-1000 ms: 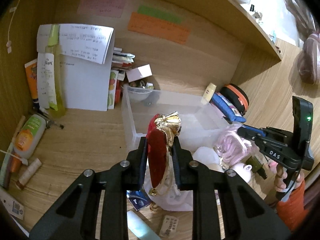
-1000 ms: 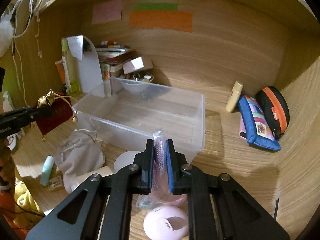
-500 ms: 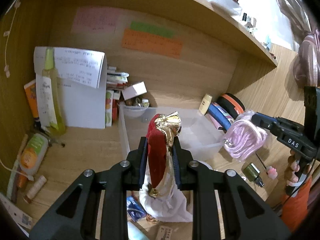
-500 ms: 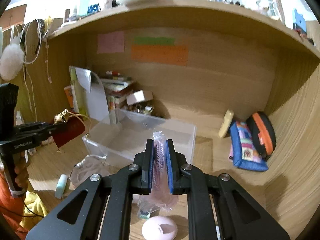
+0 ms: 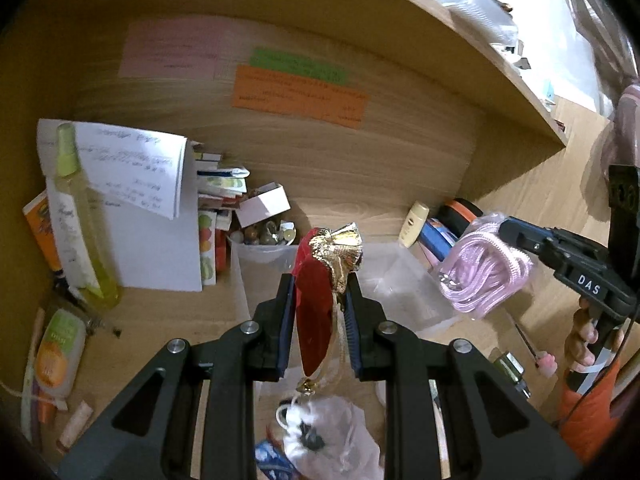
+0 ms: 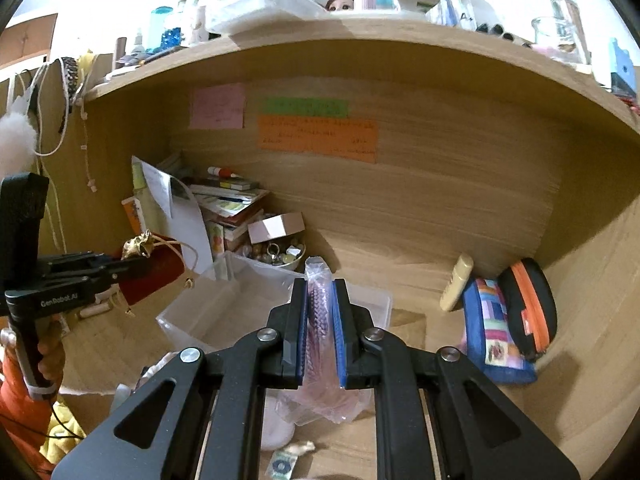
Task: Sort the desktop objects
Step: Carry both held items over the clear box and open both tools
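Now both loads hang clear of the desk: my left gripper (image 5: 320, 312) is clenched on a red pouch with a gold-gathered neck (image 5: 316, 320), and my right gripper (image 6: 320, 332) is clamped on a pink cord in a clear bag (image 6: 318, 312), each lifted higher than a second ago, when the right one sat low at the near wall of the clear plastic bin (image 6: 224, 304). From the left wrist the pouch stands upright between the pads, its tassel dangling above a white drawstring bag (image 5: 332, 440) on the desktop; the pink cord shows off to the right, near the bin's right side. From the right wrist the pouch sits well to the left of the bin, at about its rim height. I judge the lift done and the drop still ahead: the bin looks empty, and both items must travel over its rim before release. Around it lie a blue patchwork case (image 6: 492, 328), a cream tube (image 6: 456, 280) and a leaning stack of papers (image 5: 136, 208)
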`<state>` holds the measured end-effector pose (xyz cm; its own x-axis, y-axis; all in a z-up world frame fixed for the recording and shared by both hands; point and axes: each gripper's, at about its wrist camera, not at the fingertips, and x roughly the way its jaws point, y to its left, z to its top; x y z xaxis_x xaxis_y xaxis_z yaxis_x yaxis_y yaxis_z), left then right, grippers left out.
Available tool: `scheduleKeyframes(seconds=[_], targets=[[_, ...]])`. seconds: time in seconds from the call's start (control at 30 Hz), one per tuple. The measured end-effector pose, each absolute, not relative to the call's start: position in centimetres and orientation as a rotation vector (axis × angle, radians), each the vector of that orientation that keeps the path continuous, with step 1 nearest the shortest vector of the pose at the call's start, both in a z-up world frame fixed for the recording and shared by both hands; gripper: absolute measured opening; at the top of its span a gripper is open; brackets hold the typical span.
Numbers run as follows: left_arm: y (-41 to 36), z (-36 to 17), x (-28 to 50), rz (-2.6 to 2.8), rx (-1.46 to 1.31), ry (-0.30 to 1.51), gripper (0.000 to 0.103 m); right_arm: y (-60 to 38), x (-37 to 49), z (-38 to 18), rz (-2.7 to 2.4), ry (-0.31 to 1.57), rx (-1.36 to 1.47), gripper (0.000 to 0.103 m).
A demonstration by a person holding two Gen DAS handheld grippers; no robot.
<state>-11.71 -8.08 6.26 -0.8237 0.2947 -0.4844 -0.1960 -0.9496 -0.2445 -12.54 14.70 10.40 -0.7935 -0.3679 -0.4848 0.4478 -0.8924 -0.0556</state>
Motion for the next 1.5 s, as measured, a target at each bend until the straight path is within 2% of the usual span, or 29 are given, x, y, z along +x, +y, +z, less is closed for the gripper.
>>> scheduleKeyframes(seconds=[0.27, 0.53, 0.8, 1.07, 1.13, 1.17, 1.2, 1.33, 1.5], targets=[[-6.9, 5.2, -15.7, 2.737, -0.846, -0.262, 0.022, 13.8, -16.1, 8.9, -2.571, 0.215, 0.712, 0.01], [-7.1, 1.6, -19.3, 2.699, -1.01, -0.285, 0.022, 13.9, -19.0, 5.8, -2.53, 0.212, 0.825, 0.01], [-9.0, -0.4, -19.5, 2.713, -1.102, -0.329, 0.024, 15.3, -21.4, 3.0, -2.558, 0.227, 0.927, 0.01], [-7.5, 0.3, -17.4, 2.802, -1.047, -0.188, 0.028, 16.2, -20.4, 3.0, -2.625, 0.283, 0.907, 0.011], [-7.3, 0.5, -16.8, 2.834, -1.037, -0.154, 0.038, 16.2, -19.9, 2.9, -2.642, 0.309, 0.902, 0.011], [-7.2, 0.6, -16.5, 2.875, -1.03, -0.126, 0.053, 16.2, -19.7, 2.9, -2.648, 0.32, 0.901, 0.011], [-7.2, 0.5, -16.6, 2.898, -1.018, -0.111, 0.063, 16.3, -19.5, 2.8, -2.658, 0.336, 0.898, 0.011], [-7.7, 0.1, -16.7, 2.897, -1.036, -0.117, 0.064, 16.2, -19.2, 2.6, -2.676, 0.369, 0.894, 0.013], [-8.5, -1.2, -17.4, 2.877, -1.122, -0.163, 0.064, 16.9, -19.1, 2.5, -2.707, 0.332, 0.898, 0.033]])
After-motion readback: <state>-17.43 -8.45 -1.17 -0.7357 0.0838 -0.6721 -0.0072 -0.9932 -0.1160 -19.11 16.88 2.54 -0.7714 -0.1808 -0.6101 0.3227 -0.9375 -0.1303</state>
